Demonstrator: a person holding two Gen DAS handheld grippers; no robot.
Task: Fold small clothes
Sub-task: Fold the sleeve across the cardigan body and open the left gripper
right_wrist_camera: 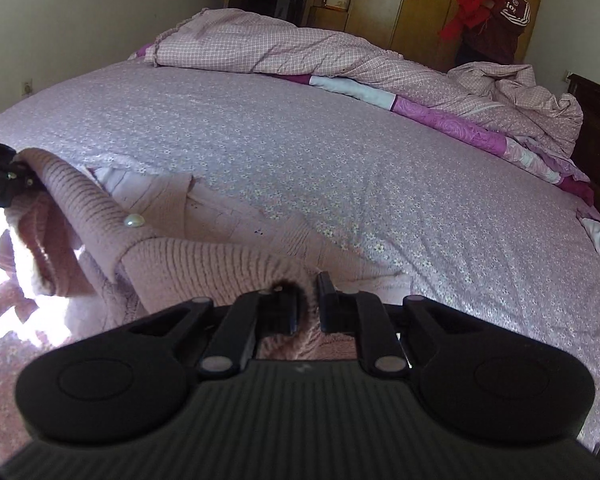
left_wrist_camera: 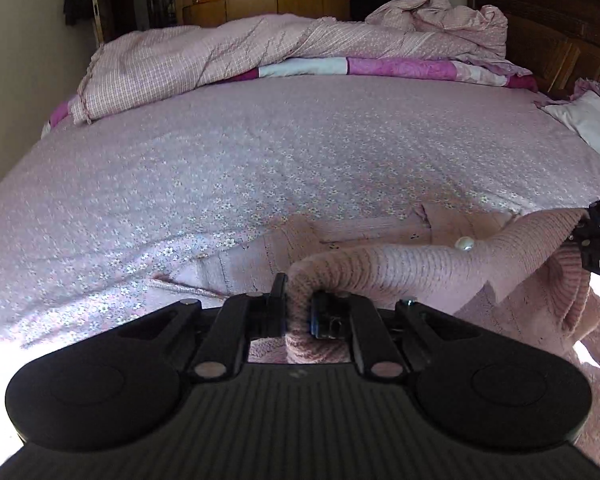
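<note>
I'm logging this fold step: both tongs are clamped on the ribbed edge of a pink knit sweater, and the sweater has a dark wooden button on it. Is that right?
Not quite: the button is a pale, pearl-like one, not dark wood, as both wrist views show. The rest holds: the left tongs and the right tongs are each clamped on the ribbed edge of the pink knit sweater.
</note>
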